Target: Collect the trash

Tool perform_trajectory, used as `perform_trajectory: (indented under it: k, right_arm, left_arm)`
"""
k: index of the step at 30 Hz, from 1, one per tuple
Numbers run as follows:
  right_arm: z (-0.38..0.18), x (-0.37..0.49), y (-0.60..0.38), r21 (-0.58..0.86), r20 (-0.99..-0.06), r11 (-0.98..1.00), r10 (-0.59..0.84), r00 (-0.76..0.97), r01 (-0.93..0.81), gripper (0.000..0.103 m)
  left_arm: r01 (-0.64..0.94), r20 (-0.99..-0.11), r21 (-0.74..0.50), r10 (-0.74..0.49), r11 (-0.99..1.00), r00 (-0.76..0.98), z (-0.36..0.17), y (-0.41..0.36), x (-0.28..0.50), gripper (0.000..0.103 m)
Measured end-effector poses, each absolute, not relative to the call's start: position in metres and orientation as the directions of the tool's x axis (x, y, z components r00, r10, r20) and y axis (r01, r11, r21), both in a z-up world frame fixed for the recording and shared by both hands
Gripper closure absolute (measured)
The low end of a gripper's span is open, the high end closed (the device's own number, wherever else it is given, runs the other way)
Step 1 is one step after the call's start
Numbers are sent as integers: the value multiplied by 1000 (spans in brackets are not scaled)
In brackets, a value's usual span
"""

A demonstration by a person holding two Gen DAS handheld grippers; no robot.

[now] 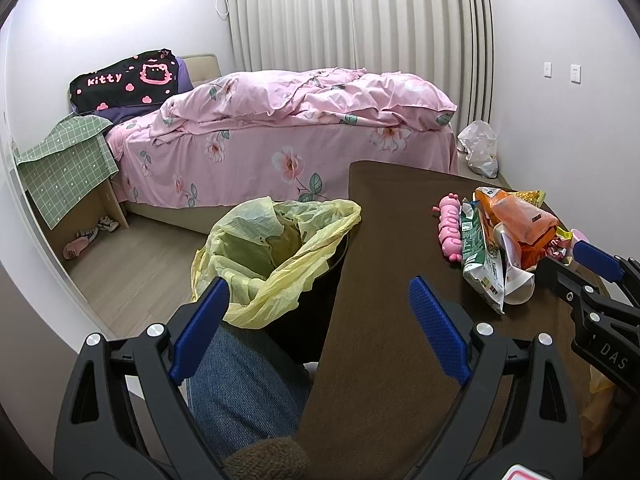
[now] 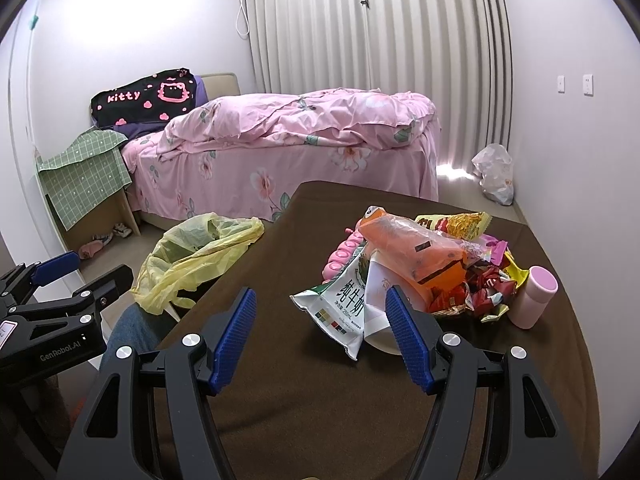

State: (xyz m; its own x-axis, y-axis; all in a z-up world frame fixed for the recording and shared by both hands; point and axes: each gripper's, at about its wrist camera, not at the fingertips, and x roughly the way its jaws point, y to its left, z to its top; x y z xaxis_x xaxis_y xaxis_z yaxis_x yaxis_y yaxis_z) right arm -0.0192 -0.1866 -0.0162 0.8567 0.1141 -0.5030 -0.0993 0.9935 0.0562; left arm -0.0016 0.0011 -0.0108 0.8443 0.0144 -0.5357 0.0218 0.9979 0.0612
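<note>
A pile of trash lies on the brown table [image 2: 280, 392]: a green-white milk pouch [image 2: 344, 304], an orange wrapper [image 2: 412, 248], a yellow snack bag [image 2: 456, 224], red candy wrappers [image 2: 480, 288] and a white paper cup [image 2: 380, 320]. The pile also shows in the left wrist view [image 1: 504, 240]. A bin lined with a yellow bag [image 1: 272, 248] stands left of the table, also in the right wrist view [image 2: 192, 256]. My right gripper [image 2: 320, 332] is open, just short of the milk pouch. My left gripper [image 1: 320, 320] is open and empty over the table's left edge, near the bin.
A pink toy [image 1: 450, 228] and a pink-capped bottle [image 2: 534, 296] lie by the pile. A bed with pink bedding [image 2: 288, 148] stands behind. A white plastic bag [image 2: 494, 178] sits on the floor by the wall. The person's jeans-clad leg [image 1: 244, 392] is beside the bin.
</note>
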Motion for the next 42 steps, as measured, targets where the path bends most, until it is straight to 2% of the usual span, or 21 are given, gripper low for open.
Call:
perform_trajectory:
  k: [25,35,39,42]
  right_arm:
    - [-21,-22,-204,67,-494,996,86,865,-61,39]
    - [-36,-17,-271,46,-525,995,-52,849,89,39]
    - [-49,-13,-301,14,-535,988,-120,836,151,39]
    - [-56,-8,-320,-3,-544,984,-152,825,179,39]
  left_arm:
    - [26,-552,49,6,998,834,-19,9,0,16]
    - [215,-553,87,-132,973,823,-25,-28,26,16]
    - [310,-592,55,-219,949,775,-32,-56,55,16]
    - [377,-610,-12,-305,926,731,-28,-81,83,16]
